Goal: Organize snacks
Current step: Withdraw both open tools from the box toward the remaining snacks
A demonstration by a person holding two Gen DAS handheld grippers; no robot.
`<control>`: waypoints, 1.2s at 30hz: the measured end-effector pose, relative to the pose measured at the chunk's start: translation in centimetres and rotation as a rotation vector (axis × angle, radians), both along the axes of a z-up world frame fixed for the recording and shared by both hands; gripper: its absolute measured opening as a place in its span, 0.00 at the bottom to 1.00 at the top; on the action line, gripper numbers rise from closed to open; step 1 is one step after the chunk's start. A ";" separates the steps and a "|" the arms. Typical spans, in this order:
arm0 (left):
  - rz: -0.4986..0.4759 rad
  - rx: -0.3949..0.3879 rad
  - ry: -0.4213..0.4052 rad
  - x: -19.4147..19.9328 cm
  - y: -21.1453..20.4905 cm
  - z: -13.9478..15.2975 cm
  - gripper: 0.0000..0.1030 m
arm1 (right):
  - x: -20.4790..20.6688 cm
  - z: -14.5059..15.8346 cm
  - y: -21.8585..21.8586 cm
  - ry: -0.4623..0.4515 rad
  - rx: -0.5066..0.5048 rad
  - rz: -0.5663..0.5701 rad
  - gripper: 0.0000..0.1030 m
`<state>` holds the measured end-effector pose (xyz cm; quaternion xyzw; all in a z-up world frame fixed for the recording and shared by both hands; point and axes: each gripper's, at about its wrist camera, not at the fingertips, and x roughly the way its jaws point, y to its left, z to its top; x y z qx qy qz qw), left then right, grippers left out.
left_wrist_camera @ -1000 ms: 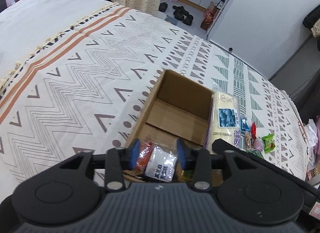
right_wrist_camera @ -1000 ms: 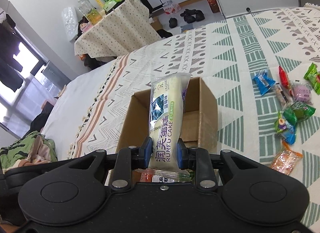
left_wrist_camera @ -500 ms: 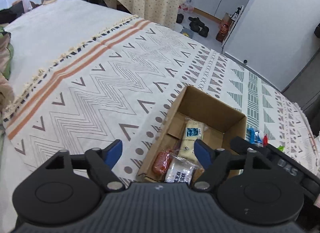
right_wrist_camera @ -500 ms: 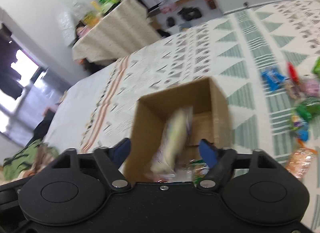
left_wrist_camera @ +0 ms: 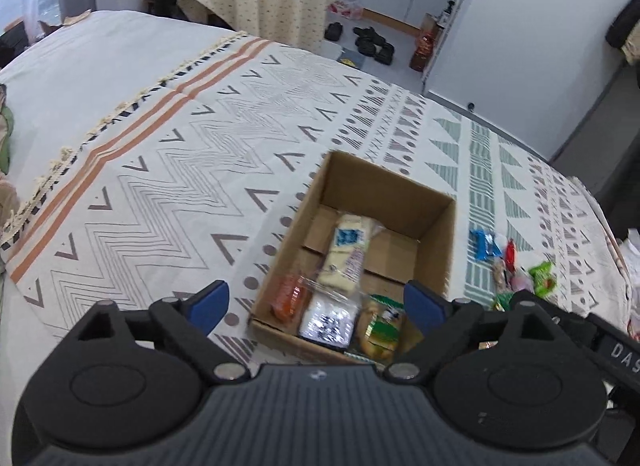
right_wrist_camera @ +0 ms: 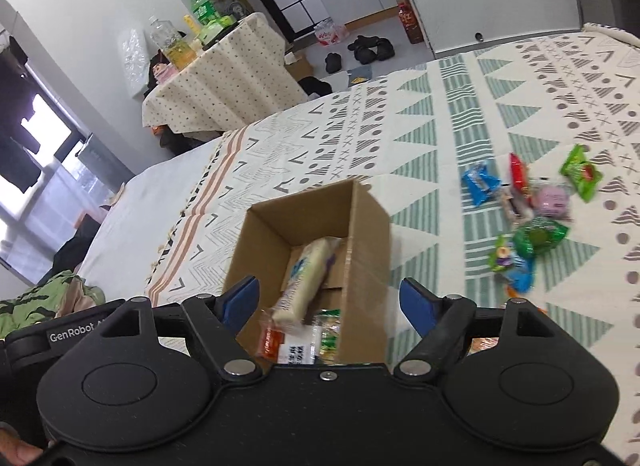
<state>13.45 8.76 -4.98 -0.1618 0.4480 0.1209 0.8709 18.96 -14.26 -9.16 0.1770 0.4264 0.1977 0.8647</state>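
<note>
Orange snack (right_wrist_camera: 482,344) mostly hidden behind hand-held gripper; perhaps wrapped.

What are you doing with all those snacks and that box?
A person is tidying snacks into a cardboard box on the bed, with a gripper in each hand. The left gripper is opening and holds nothing; the right gripper is open and empty too. Both hang over the box. Inside lie a long cake pack, an orange packet, a white packet and a green one. More loose snacks wait on the patterned blanket beside the box.
</note>
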 end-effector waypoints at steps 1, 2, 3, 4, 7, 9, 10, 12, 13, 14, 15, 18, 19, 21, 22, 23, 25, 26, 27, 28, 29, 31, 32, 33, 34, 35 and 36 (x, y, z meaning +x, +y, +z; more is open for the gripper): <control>-0.004 0.000 0.007 0.0 -0.3 -0.1 0.92 | -0.2 0.1 -0.4 -0.006 -0.001 -0.003 0.75; -0.006 0.000 0.014 0.0 -0.7 -0.2 0.92 | -0.3 0.3 -0.9 -0.012 0.000 -0.007 0.75; -0.009 -0.001 0.019 0.0 -1.0 -0.2 0.92 | -0.5 0.3 -1.3 -0.016 0.002 -0.012 0.76; -0.013 -0.001 0.021 0.0 -1.4 -0.2 0.92 | -0.7 0.4 -1.9 -0.019 0.005 -0.016 0.77; -0.025 0.006 0.018 -0.2 -2.6 0.0 0.92 | -1.1 0.4 -3.4 -0.027 0.017 -0.030 0.78; -0.030 0.005 0.015 -0.4 -3.4 0.2 0.92 | -1.3 0.4 -4.6 -0.031 0.019 -0.038 0.81; -0.031 0.005 0.015 -0.4 -3.8 0.2 0.93 | -1.4 0.5 -5.1 -0.033 0.020 -0.039 0.83; -0.035 0.010 0.014 -0.6 -4.5 0.3 0.94 | -1.7 0.5 -6.1 -0.039 0.027 -0.040 0.86; -0.037 0.019 0.013 -0.7 -4.9 0.3 0.94 | -1.8 0.5 -6.6 -0.042 0.030 -0.042 0.88; -0.039 0.029 0.013 -0.7 -5.3 0.4 0.95 | -1.9 0.5 -7.0 -0.044 0.033 -0.044 0.89; -0.041 0.035 0.015 -0.8 -5.6 0.4 0.96 | -2.0 0.5 -7.5 -0.047 0.034 -0.047 0.92; -0.049 0.040 0.020 -0.8 -6.6 0.3 0.99 | -2.2 0.2 -9.0 -0.050 0.041 -0.058 0.94; -0.052 0.045 0.019 -0.9 -6.9 0.3 1.00 | -2.4 0.1 -9.4 -0.052 0.044 -0.059 0.96; -0.062 0.051 0.019 -1.0 -7.6 0.3 1.00 | -2.6 -0.1 -10.2 -0.058 0.052 -0.058 0.98; -0.068 0.050 0.020 -1.0 -7.9 0.3 1.00 | -2.7 -0.2 -10.7 -0.061 0.056 -0.058 1.00; -0.070 0.055 0.020 -1.0 -8.2 0.2 1.00 | -2.8 -0.2 -11.0 -0.063 0.059 -0.057 1.00; -0.060 0.072 0.021 -1.1 -8.8 0.1 1.00 | -2.9 -0.4 -11.8 -0.066 0.064 -0.059 1.00; -0.054 0.069 0.018 -1.2 -9.0 0.1 1.00 | -3.0 -0.4 -12.2 -0.066 0.067 -0.060 1.00; -0.051 0.064 0.017 -1.3 -9.2 0.0 1.00 | -3.0 -0.6 -12.6 -0.066 0.071 -0.062 1.00; -0.053 0.062 0.020 -1.3 -9.5 -0.2 1.00 | -3.1 -0.7 -13.0 -0.067 0.073 -0.064 1.00; -0.056 0.066 0.023 -1.2 -9.8 -0.3 1.00 | -3.1 -0.8 -13.4 -0.066 0.075 -0.066 1.00; -0.063 0.072 0.028 -1.1 -10.4 -0.5 1.00 | -3.2 -1.2 -14.2 -0.067 0.085 -0.066 1.00; -0.066 0.069 0.030 -1.0 -10.7 -0.6 1.00 | -3.3 -1.5 -14.6 -0.068 0.089 -0.066 1.00; -0.070 0.062 0.033 -1.0 -11.0 -0.7 1.00 | -3.3 -1.7 -15.0 -0.064 0.089 -0.070 1.00; -0.074 0.043 0.033 -0.9 -11.2 -0.8 1.00 | -3.3 -2.0 -15.4 -0.057 0.088 -0.075 1.00; -0.074 0.021 0.030 -0.9 -11.5 -1.0 1.00 | -3.2 -2.2 -15.8 -0.050 0.090 -0.080 1.00; -0.074 0.005 0.029 -0.9 -11.8 -1.1 1.00 | -3.2 -2.5 -16.3 -0.043 0.098 -0.086 1.00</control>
